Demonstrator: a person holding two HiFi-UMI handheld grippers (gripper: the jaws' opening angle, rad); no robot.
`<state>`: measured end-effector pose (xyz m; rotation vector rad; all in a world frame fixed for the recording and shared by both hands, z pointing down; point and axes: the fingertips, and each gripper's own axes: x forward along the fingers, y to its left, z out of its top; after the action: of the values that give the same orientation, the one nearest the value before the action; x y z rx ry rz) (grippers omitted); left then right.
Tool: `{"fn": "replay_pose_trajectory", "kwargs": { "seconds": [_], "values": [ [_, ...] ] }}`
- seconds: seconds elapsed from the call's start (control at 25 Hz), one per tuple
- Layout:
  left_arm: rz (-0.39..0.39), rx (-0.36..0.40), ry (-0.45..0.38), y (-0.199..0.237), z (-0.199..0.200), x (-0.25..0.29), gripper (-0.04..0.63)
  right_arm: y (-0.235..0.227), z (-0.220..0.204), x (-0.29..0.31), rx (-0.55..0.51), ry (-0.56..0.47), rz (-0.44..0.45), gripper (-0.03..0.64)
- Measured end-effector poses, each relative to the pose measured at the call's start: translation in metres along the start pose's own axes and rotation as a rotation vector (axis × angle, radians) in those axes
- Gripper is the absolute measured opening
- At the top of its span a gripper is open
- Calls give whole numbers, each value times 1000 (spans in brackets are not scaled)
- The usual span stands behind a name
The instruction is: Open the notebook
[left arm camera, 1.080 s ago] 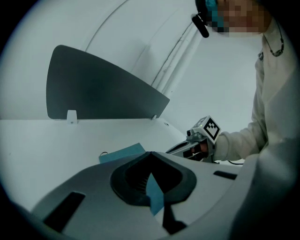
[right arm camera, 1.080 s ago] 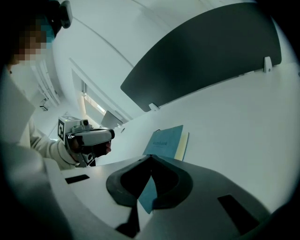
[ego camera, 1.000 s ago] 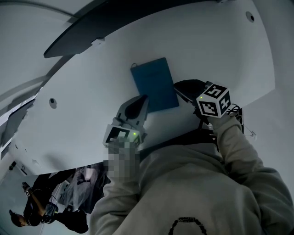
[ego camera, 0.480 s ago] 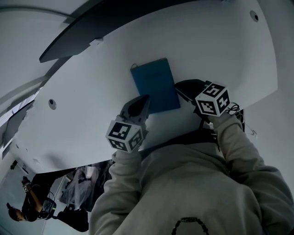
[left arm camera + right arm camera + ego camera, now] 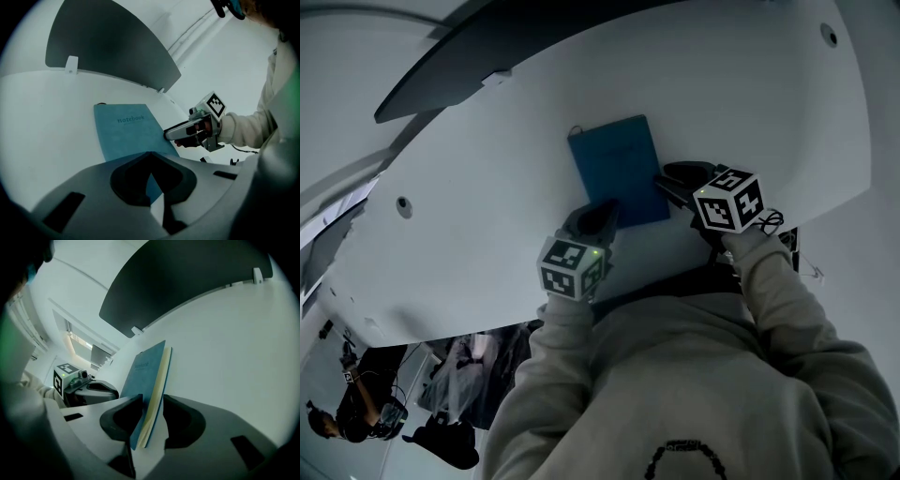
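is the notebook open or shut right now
Shut: the blue notebook lies flat on the white table, titled front cover up, and seen edge-on both covers sit closed over the cream pages.

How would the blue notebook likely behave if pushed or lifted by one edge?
The thin blue paper notebook looks light, so a push may slide it across the smooth white table. With so few cream pages, it would probably flex if lifted by one edge.
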<state>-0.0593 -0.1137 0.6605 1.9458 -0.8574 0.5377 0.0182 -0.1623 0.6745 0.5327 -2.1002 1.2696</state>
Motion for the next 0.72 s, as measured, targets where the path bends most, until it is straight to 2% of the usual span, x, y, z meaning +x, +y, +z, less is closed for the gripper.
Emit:
{"fn": "replay_pose_trajectory", "kwargs": {
  "seconds": [0.16, 0.48, 0.72],
  "values": [
    [16, 3, 46, 6, -14, 9, 0, 0, -6, 5, 24, 11, 28, 126],
    [-15, -53, 45, 8, -18, 12, 0, 7, -4, 8, -13, 34, 81, 126],
    [15, -29, 41, 9, -20, 12, 0, 5, -7, 11, -26, 59, 51, 126]
  ]
}}
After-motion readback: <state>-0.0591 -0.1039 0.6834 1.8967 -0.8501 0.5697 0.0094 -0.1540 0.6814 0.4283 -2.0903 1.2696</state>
